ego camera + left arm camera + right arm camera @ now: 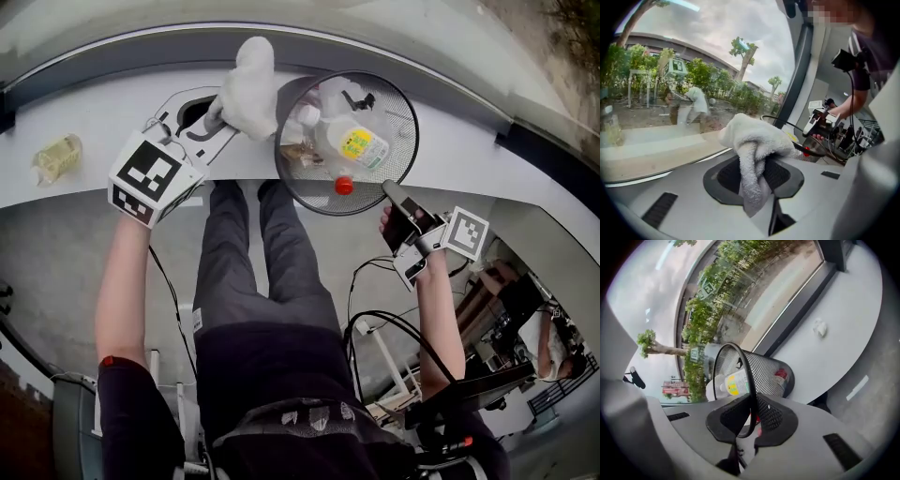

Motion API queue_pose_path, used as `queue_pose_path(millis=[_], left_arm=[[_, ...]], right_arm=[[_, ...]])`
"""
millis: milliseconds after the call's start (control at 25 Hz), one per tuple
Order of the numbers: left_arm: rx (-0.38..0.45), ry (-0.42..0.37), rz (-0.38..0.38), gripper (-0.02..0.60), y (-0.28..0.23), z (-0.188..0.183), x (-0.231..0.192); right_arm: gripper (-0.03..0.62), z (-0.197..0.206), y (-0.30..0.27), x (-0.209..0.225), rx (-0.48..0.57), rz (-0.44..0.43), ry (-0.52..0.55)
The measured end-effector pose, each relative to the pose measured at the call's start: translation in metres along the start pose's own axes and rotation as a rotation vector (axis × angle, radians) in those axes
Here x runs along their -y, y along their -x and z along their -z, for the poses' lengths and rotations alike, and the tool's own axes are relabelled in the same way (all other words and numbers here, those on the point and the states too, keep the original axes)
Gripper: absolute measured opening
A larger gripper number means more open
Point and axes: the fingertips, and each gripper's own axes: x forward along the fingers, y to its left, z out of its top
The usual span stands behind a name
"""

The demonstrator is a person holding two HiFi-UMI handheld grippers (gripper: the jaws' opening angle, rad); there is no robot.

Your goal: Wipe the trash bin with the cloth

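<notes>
The black mesh trash bin stands on the white table, near its front edge, with a plastic bottle and a red cap inside. My right gripper is shut on the bin's near rim; in the right gripper view the thin rim runs between the jaws of my right gripper. My left gripper is shut on a white cloth, held just left of the bin's rim. In the left gripper view the cloth bunches above the jaws of the left gripper, with the bin off to the right.
A crumpled clear plastic item lies at the table's left. A small paper wad sits on the table beyond the bin. A window runs behind the table. Cables and equipment sit at the lower right.
</notes>
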Motion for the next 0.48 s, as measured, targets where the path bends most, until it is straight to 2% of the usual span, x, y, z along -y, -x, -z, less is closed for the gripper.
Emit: queue_pose_path(millis=[80, 160, 320, 480], left_arm=[[-0.027, -0.024, 0.043, 0.107, 0.001, 0.008, 0.011], [-0.054, -0.039, 0.078, 0.107, -0.001, 0.014, 0.019], [-0.097, -0.055, 0.097, 0.107, 0.013, 0.031, 0.027], [-0.133, -0.071, 0.102, 0.107, 0.022, 0.054, 0.035]], right_arm=[[0.037, 0.015, -0.005, -0.008, -0.025, -0.036, -0.054], [0.037, 0.034, -0.011, -0.013, -0.062, -0.101, -0.157], [0.039, 0.07, -0.024, -0.026, -0.098, -0.244, -0.321], [0.04, 0.092, -0.04, -0.037, -0.111, -0.265, -0.382]])
